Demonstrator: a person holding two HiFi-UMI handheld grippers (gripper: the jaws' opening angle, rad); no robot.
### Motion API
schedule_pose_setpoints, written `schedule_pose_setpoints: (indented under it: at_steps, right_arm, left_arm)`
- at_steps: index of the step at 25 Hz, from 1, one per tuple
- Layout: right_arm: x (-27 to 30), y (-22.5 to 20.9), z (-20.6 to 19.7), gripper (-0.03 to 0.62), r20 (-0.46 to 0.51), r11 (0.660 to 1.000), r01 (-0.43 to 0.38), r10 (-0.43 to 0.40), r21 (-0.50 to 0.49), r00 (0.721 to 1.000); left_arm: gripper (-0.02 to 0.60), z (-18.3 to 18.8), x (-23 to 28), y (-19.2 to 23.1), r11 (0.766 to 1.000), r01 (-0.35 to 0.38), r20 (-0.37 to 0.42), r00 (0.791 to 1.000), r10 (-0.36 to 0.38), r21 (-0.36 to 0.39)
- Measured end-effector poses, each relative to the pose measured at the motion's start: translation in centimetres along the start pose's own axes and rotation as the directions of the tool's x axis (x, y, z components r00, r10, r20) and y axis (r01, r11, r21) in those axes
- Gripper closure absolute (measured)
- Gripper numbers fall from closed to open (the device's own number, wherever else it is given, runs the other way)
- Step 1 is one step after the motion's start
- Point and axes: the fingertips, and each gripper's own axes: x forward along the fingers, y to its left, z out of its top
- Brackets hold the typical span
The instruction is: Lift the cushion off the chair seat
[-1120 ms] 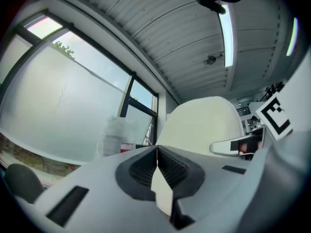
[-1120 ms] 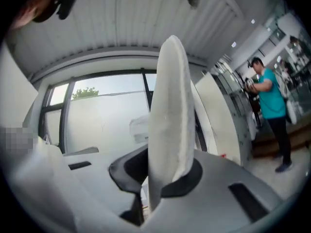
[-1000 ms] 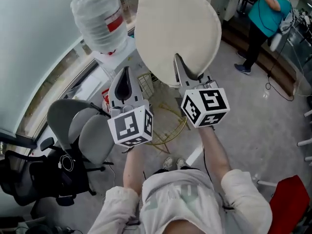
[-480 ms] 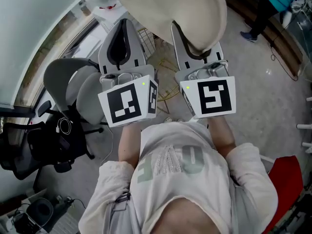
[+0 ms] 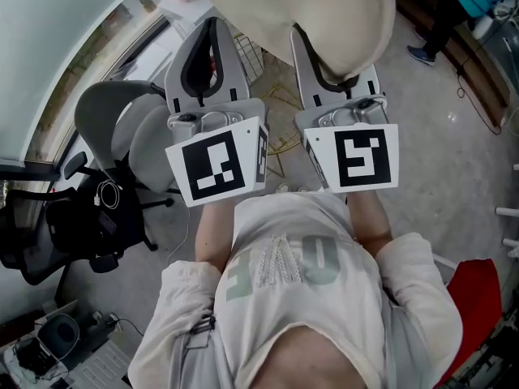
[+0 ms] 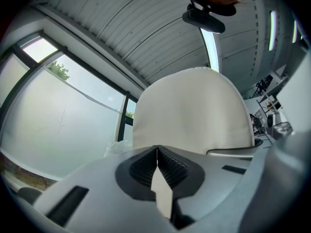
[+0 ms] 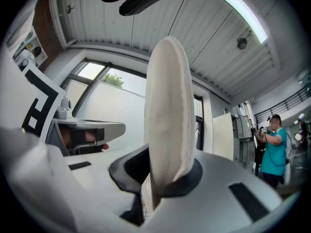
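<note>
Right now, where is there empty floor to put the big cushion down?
The barest patch is the grey floor on the right, between the right claw, which grips the cushion, and the red object. The left side is crowded with grey chairs and a black chair. A gold wire frame fills the middle.
</note>
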Motion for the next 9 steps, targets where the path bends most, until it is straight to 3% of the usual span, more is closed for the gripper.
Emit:
schedule_pose_setpoints:
  at_steps: [9]
  right_arm:
    - [-0.11, -0.47, 0.22, 0.553, 0.012, 1.000, -0.002, 0.002, -0.017, 1.000]
  left_arm:
    - [0.568, 0.42, -0.09, -0.45, 1.000, -0.006, 0.004, 1.000, 0.005, 0.019]
